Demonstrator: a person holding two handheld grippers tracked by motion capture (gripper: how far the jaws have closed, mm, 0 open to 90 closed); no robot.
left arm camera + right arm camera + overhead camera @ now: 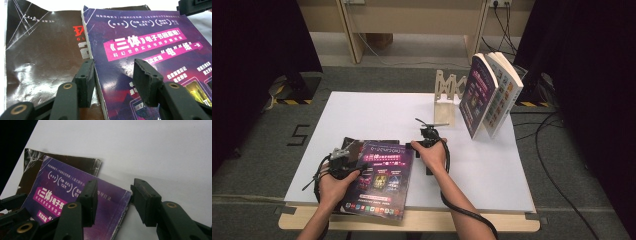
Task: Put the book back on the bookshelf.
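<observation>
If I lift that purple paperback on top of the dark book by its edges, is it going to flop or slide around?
The purple paperback looks thick, so it should probably stay fairly stiff, though its soft cover may bend. Its glossy cover rests on the shiny dark book, so it could slide when pushed. It overhangs the table edge, so it may tip.

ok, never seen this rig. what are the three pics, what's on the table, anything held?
No robot arm here: a person holds a two-jaw claw in each hand. The high view looks down on the white table; the other two pictures come from cameras riding on each claw. The left claw straddles the left edge of the purple book, the right claw its far right corner. Both are open, gripping nothing. The purple book lies on a dark book. At the far right, two books stand beside a wooden stand.
</observation>
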